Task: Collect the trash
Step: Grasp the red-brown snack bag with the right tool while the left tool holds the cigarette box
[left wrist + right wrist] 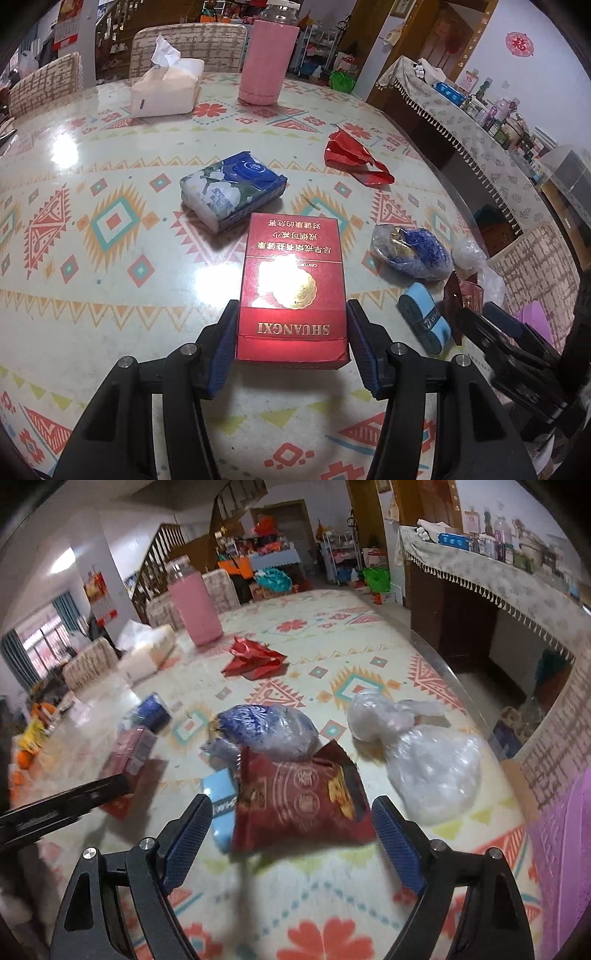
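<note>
1. left claw straddles the red cigarette pack; the pads sit just beside its two long sides. i can't tell if they're touching or loaded yet, so i treat it as open around the pack, not gripping.
2. the pack lies flat on the bench, near end between my fingers, far end pointing at the blue tissue pack.
3. to do it well: stay centred, close evenly on the long sides, squeeze light. it's card, likely empty, and will crush or pop out.
4. lift straight up, no dragging; the glossy bench top looks slick.
5. right claw is open, fingers well apart either side of the dark red snack wrapper. the view is blurred, so contact is unclear.
6. the wrapper is thin and floppy, so i go low and pinch a fold.
7. mind the neighbours: blue roll at the wrapper's left, blue-printed bag behind it, clear plastic bags to the right.
8. no bin is visible in either view.
</note>
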Tool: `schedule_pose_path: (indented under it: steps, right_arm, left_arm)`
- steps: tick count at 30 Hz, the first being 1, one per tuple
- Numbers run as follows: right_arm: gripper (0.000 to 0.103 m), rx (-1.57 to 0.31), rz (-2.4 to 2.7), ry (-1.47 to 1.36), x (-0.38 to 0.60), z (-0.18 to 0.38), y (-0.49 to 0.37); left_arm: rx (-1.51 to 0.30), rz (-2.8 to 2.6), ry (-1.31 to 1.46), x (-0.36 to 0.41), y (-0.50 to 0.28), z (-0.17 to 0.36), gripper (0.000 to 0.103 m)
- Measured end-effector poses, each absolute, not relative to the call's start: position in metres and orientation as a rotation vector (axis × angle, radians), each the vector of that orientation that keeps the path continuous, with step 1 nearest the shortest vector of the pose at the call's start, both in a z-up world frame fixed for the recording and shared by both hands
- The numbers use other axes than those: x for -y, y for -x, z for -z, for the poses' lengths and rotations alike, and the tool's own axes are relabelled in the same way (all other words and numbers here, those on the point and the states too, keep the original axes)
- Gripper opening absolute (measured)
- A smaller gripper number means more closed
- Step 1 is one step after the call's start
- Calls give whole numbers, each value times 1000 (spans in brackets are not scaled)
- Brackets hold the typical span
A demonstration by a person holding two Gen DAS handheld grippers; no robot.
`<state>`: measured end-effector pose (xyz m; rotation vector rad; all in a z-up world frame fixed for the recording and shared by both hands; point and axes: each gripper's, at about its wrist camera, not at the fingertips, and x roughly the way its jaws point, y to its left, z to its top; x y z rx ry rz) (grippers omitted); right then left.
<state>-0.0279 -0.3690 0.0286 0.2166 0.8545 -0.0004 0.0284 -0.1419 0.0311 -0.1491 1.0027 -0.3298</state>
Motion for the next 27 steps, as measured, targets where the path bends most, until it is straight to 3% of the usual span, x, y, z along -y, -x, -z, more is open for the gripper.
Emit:
schedule_pose_path:
  steps: [1, 2, 9, 21, 24, 27]
  right_arm:
    - [66, -859, 14, -209, 368, -27, 25]
    - [58, -867, 20, -210, 369, -26, 24]
    - [41, -836, 14, -243, 376, -39, 46]
    - [40, -834, -36, -306, 382, -41, 111]
    - [44, -836, -37, -309, 379, -39, 111]
    - [55, -842, -43, -308, 376, -35, 107]
  left_arm:
    - [-1004, 330, 150, 142, -29, -31, 55]
    - [-1006, 330, 151, 141, -29, -31, 55]
    - [-1003, 333, 145, 142, -28, -31, 55]
    - [-996, 328, 119, 145, -25, -26, 55]
    - [-990, 325, 123, 142, -23, -25, 55]
    - [-998, 330, 134, 139, -25, -22, 55]
